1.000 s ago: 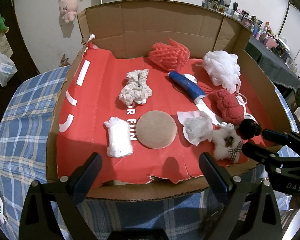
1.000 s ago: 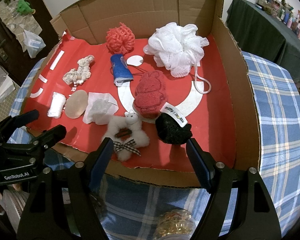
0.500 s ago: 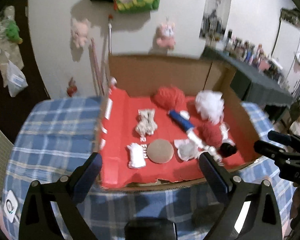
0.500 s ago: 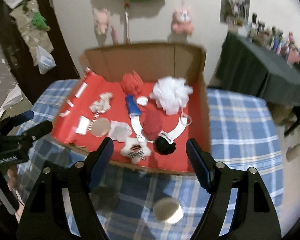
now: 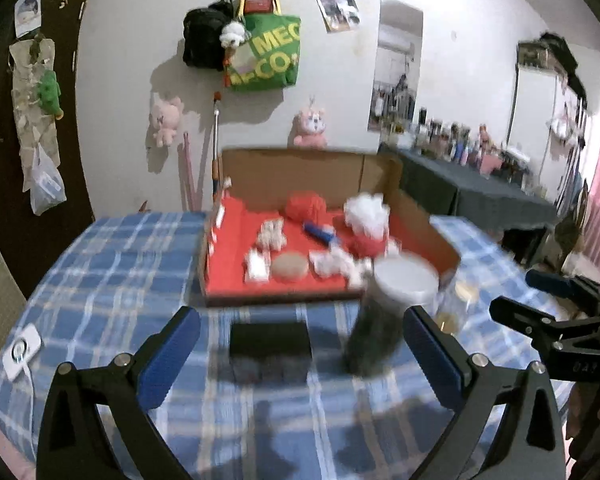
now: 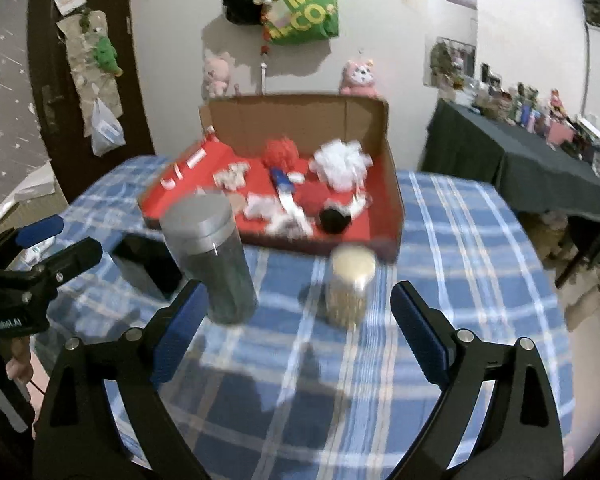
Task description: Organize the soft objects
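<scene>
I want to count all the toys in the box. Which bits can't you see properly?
- Left wrist view: the tall jar hides the front right corner of the box.
- Right wrist view: the same jar covers the box's front left toys.
- Both views: motion blur smears the small white toys; shapes unclear.

two jars before box, soft objects inside

In the cardboard box: 1 red mesh puff, 1 white mesh puff, 1 blue roll, 1 black pom and 1 tan round pad. In front of the box stand 2 jars: 1 tall grey-lidded jar and 1 short jar. 1 black slab lies beside them.
</scene>
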